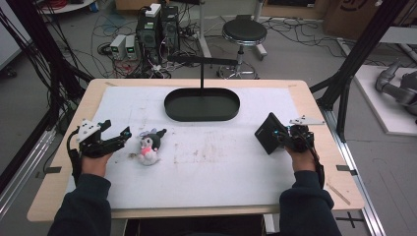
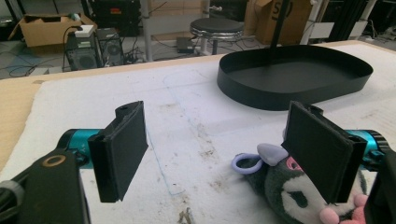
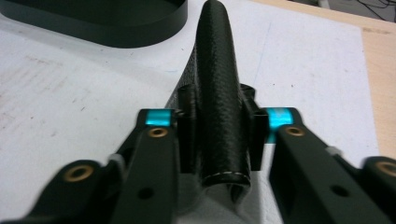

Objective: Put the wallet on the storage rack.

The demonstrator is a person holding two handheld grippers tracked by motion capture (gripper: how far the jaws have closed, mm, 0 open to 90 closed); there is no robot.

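A small plush toy (image 1: 150, 145), dark grey, white and pink with a lilac loop, lies on the white mat at the left. My left gripper (image 1: 118, 130) is just to its left, open. In the left gripper view the plush toy (image 2: 289, 196) sits low by the right pad, partly behind it, and the left gripper (image 2: 219, 140) has nothing between its jaws. My right gripper (image 1: 281, 137), at the table's right, is shut on a black leather wallet (image 1: 268, 132) held off the mat. In the right gripper view the right gripper (image 3: 217, 135) pinches the wallet (image 3: 217, 84) edge-on.
A black oval tray (image 1: 201, 104) with an upright post and crossbar (image 1: 201, 60) stands at the back middle of the mat (image 1: 221, 162). Beyond the table are a round stool (image 1: 244, 32), computer towers (image 1: 157, 29) and cables. Black frame legs (image 1: 344, 83) flank the table.
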